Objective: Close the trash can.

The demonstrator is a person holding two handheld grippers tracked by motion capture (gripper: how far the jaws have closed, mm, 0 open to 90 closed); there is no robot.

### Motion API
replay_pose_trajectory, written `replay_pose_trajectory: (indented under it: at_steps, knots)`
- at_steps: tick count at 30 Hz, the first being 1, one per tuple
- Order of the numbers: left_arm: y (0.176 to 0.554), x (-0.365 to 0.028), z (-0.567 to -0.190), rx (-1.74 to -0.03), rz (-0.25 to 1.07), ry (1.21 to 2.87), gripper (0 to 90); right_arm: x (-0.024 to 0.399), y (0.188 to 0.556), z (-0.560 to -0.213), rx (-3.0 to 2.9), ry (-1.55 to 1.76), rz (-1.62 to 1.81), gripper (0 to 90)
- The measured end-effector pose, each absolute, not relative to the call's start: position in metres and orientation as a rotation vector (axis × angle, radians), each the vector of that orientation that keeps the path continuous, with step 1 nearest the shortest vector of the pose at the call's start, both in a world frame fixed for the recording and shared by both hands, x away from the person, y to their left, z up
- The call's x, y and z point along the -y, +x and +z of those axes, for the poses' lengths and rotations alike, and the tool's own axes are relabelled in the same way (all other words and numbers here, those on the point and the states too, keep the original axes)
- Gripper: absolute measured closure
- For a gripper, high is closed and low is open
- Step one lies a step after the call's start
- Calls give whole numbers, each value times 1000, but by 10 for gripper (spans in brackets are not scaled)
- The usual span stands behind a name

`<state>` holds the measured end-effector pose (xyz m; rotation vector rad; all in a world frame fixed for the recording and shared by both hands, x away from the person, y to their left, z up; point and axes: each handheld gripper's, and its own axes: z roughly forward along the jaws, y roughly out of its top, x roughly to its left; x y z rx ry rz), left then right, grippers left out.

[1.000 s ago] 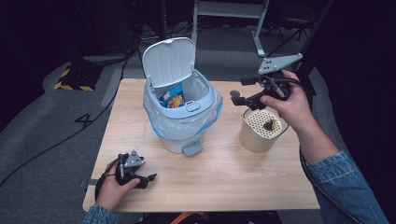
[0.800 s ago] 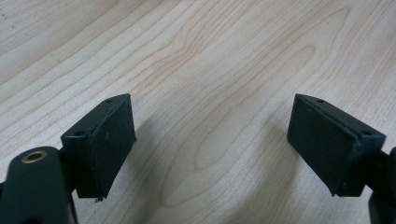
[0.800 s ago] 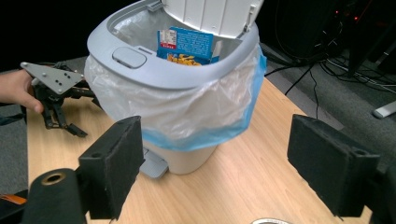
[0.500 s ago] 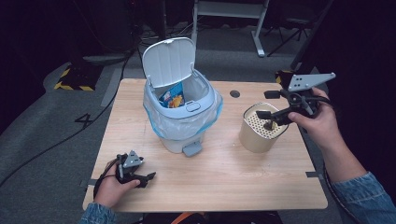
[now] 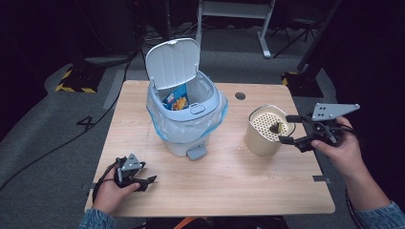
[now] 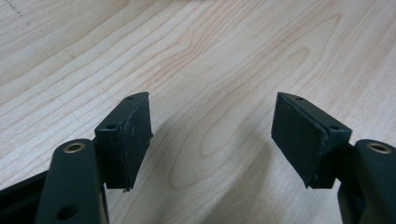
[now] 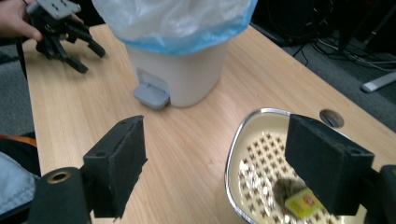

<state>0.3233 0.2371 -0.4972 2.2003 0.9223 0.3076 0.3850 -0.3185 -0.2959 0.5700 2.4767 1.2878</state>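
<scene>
The right gripper (image 5: 292, 129) hangs at the far-right edge of the table (image 5: 229, 191), just beside the cream container (image 5: 261, 138). Its jaws stand wide apart with nothing between the pads. In the right gripper view, one pad (image 7: 119, 163) lies over bare tabletop and the other sits in front of the container's rim (image 7: 233, 154). The container carries a perforated insert (image 7: 261, 158), and on that insert rests a used tea bag (image 7: 285, 186) with a yellow tag (image 7: 301, 203). The tea bag lies just beside the right-hand pad in that view, partly hidden by it; contact cannot be told. In the high view the tea bag (image 5: 275, 127) shows as a dark spot on the insert, close to the jaw tips.

The left gripper (image 5: 145, 183) rests low at the near-left corner of the table, held in the person's left hand (image 5: 107, 193). Its jaws have just been closing but remain well apart, and in the left gripper view bare wood (image 6: 210, 70) alone lies between the pads.

The pedal bin (image 5: 186, 119) stands between the two grippers, farther from the left one and near the right one. Its lid (image 5: 173, 62) is raised upright, a blue-edged liner (image 5: 210, 121) is folded over its rim, and a printed packet (image 5: 175, 100) lies inside. The foot pedal (image 5: 196, 152) faces the near edge of the table.
</scene>
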Motion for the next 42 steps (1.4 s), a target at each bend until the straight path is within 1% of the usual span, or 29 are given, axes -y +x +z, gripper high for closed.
replay_pose_trajectory:
  at_steps: [5,8,11,14,20,24,27,33,36,39,42]
  knots:
    - [321,-239,-490,-940,290,2163,269,333,378,-314,-2483,608,1294,216]
    - [320,-241,-479,-940,274,2124,288,342,373,-329,-2493,638,1329,241]
    - [320,-244,-466,-920,268,2093,305,349,366,-347,-2501,662,1316,247]
    - [321,-248,-453,-908,278,2081,307,354,360,-369,-2494,668,1297,272]
    - [323,-253,-430,-903,305,2005,306,362,350,-421,-2492,747,1260,273]
    - [325,-252,-417,-880,323,2005,306,362,344,-457,-2488,809,1160,271]
    - [328,-252,-408,-863,341,2023,306,359,341,-476,-2507,830,1145,270]
    - [338,-254,-387,-832,369,2031,306,357,340,-492,-2513,842,1165,261]
    - [342,-255,-377,-803,349,2003,310,357,340,-498,-2510,855,1153,251]
    - [349,-257,-369,-759,290,1948,323,357,341,-503,-2516,858,1139,243]
    - [355,-259,-361,-714,262,1929,332,357,341,-503,-2511,852,1134,239]
